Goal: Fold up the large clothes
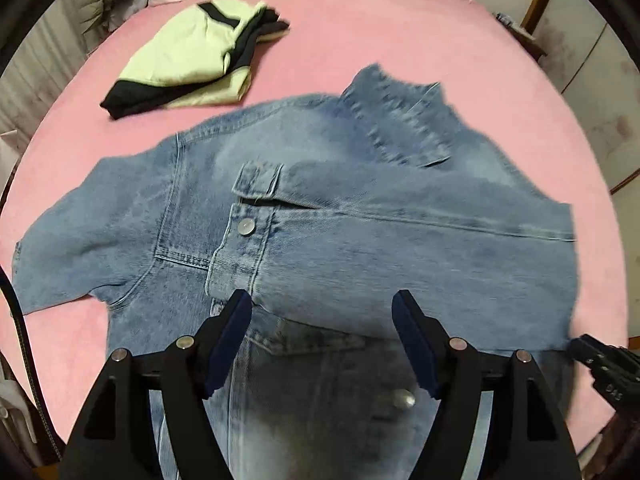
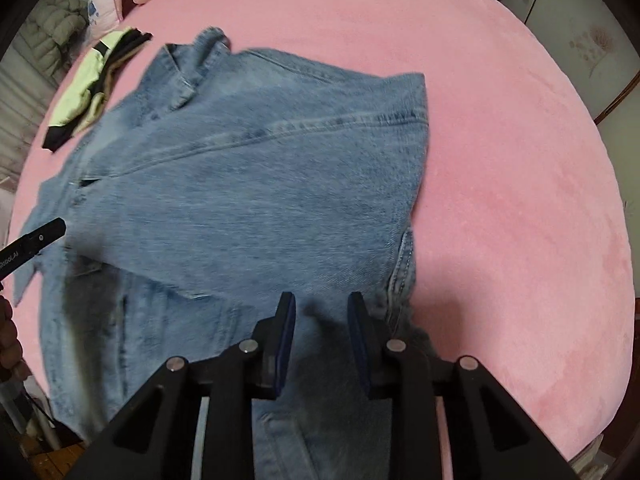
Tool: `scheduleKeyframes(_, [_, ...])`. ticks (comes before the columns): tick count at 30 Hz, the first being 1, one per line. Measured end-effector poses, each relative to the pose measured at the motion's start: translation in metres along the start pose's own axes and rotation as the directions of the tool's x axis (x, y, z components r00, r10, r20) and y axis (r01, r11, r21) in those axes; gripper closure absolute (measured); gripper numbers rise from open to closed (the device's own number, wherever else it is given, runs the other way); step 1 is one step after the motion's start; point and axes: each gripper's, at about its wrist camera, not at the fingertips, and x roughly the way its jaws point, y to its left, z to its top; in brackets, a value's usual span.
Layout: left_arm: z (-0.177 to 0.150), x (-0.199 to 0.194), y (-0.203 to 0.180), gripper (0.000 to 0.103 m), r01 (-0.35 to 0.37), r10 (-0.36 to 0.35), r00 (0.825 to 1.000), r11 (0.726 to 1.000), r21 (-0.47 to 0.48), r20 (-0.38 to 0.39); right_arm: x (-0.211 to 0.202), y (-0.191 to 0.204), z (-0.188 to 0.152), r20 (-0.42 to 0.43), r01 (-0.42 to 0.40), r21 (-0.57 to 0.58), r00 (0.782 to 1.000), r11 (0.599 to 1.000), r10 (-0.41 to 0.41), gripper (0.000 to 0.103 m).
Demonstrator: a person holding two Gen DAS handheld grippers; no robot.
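Denim jacket (image 1: 320, 216) seemingly part-folded, blurred

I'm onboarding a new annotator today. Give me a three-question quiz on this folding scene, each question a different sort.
1. True or false: the denim jacket lies on a pink bedspread.
2. Which gripper's jaws stand wider apart? A) left gripper B) right gripper
3. Fill in: beyond the jacket's collar sits a folded pile of pale yellow-green and ____ clothes.

Key: 1 true; 2 A; 3 black.
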Motion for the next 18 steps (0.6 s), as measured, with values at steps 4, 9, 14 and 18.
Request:
scheduleKeyframes(4, [-0.001,-0.052,-0.011,0.027,0.026,-0.026,0.999,1.0,0.005,0.046,-0.039,0.011,0.004,0.02,-0.048,-0.009,0.999,0.999,0.049,0.076])
scheduleKeyframes(9, [-0.002,-0.113,-0.017,0.021,0.03,-0.03,0.993,1.0,0.005,0.111,-0.092,0.031,0.005,0.05,-0.112,-0.057,0.992,0.992,0.115,0.075])
scheduleKeyframes(14, [-0.007,-0.167,-0.018,0.02,0.02,-0.02,0.985,1.0,0.001,0.174,-0.132,0.054,0.006,0.109,-0.15,-0.135,0.98,0.979,0.165,0.067])
scheduleKeyframes(18, [-0.016,-0.197,-0.014,0.018,-0.018,0.02,0.976,1.0,-0.012,0.216,-0.154,0.072,0.006,0.148,-0.17,-0.2,0.968,0.965,0.201,0.066])
